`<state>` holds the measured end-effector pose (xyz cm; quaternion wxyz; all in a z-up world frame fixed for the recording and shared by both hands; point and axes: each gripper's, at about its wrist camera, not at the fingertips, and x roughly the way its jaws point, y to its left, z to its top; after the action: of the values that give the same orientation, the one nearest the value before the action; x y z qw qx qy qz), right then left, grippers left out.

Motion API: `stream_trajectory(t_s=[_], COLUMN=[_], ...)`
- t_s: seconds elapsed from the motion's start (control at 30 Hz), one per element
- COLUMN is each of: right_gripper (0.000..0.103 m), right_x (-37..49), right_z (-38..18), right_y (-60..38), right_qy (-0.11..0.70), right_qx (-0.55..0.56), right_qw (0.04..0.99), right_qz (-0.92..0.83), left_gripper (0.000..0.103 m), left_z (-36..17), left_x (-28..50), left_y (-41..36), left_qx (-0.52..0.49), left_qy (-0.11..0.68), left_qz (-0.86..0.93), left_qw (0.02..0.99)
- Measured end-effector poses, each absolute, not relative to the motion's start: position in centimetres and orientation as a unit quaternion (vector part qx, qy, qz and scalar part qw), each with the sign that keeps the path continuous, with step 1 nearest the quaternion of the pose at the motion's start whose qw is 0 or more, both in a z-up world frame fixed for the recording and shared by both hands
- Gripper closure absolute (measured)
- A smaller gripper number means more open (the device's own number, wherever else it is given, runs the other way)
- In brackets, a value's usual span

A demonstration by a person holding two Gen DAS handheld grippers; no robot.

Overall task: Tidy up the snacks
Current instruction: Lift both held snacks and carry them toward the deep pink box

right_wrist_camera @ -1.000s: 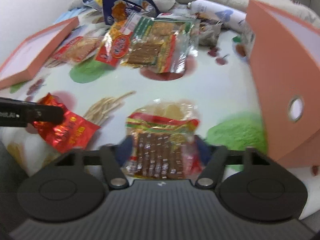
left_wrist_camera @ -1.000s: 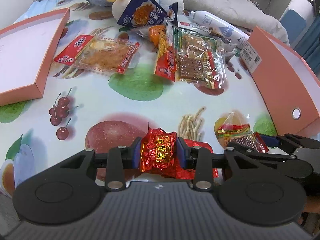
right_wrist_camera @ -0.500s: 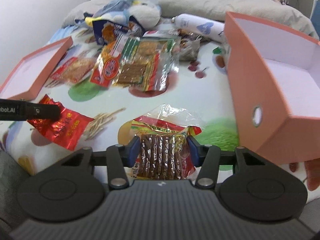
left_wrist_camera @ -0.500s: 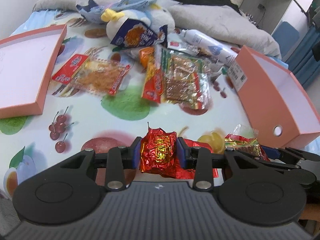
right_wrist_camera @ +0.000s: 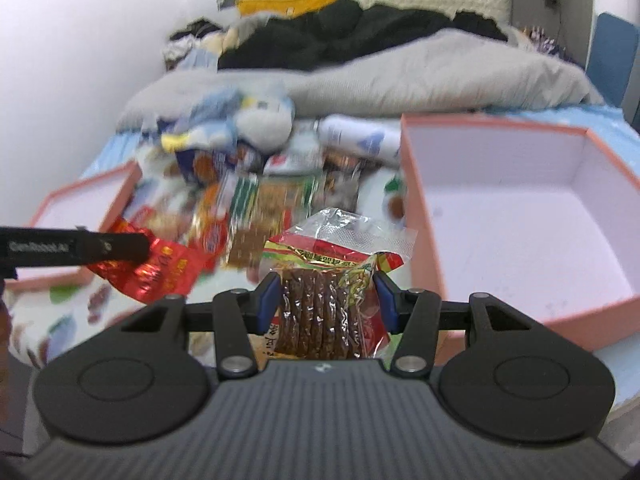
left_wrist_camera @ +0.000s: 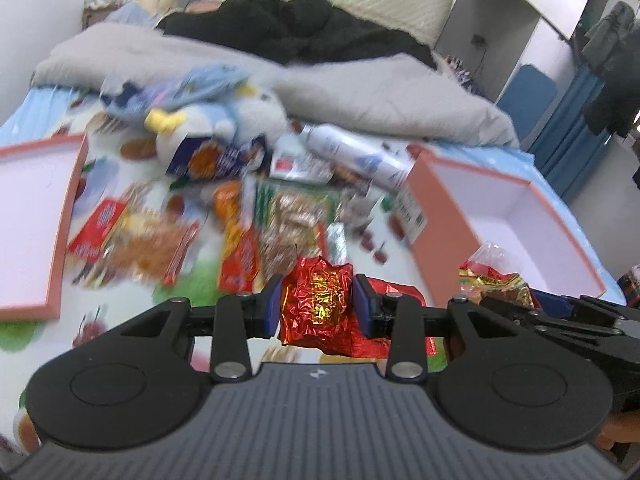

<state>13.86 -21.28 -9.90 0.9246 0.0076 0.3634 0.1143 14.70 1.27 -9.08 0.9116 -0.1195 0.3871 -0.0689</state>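
My left gripper [left_wrist_camera: 318,308] is shut on a crumpled red foil snack packet [left_wrist_camera: 316,304], held above the fruit-print cloth. The right wrist view shows that same packet [right_wrist_camera: 152,272] hanging from a black finger [right_wrist_camera: 80,246] at the left. My right gripper [right_wrist_camera: 324,304] is shut on a clear packet of brown strips [right_wrist_camera: 320,312] with a red and yellow label. It hangs just left of the open pink box [right_wrist_camera: 424,240]. In the left wrist view that packet [left_wrist_camera: 492,272] and the right gripper [left_wrist_camera: 560,312] sit at the right, before the box [left_wrist_camera: 440,208].
A blurred heap of snack packets [left_wrist_camera: 280,208] lies mid-cloth, with a plush toy [left_wrist_camera: 240,108] and a white bottle [left_wrist_camera: 352,152] behind it. The pink box lid [left_wrist_camera: 32,208] lies at the left. A grey duvet [left_wrist_camera: 360,92] and dark clothes fill the back.
Both grippers have risen off the cloth with their packets, side by side. The right jaws drew in on the brown-strip packet. The inside of the pink box has come into view.
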Motion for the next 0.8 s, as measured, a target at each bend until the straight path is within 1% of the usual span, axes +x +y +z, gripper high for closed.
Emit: stream_trajectory(t_s=[0.27, 0.47, 0.63, 0.8], right_gripper=[0.05, 0.05, 0.05, 0.05], right_x=[14.2, 14.3, 14.7, 16.6], right_z=[-3.6, -0.1, 0.9, -0.6], right_y=[-24.1, -26.3, -28.8, -31.7], right_qy=[0.307, 0.269, 0.255, 0.275], right_qx=[0.008, 0.005, 0.011, 0.024], right_qw=[0.947, 0.96, 0.965, 0.96], right_qz=[0.098, 0.075, 0.056, 0.038], left_gripper=[0.061, 0.061, 0.061, 0.061], left_z=[-4.1, -0.8, 1.3, 1.3], left_x=[16.2, 18.1, 19.8, 22.8], left_y=[-1.3, -4.5, -8.0, -11.8], left_qx=[-0.119, -0.119, -0.108, -0.117], left_qy=[0.351, 0.325, 0.312, 0.332], left_qz=[-0.093, -0.125, -0.158, -0.182], left_qw=[0.924, 0.93, 0.931, 0.918])
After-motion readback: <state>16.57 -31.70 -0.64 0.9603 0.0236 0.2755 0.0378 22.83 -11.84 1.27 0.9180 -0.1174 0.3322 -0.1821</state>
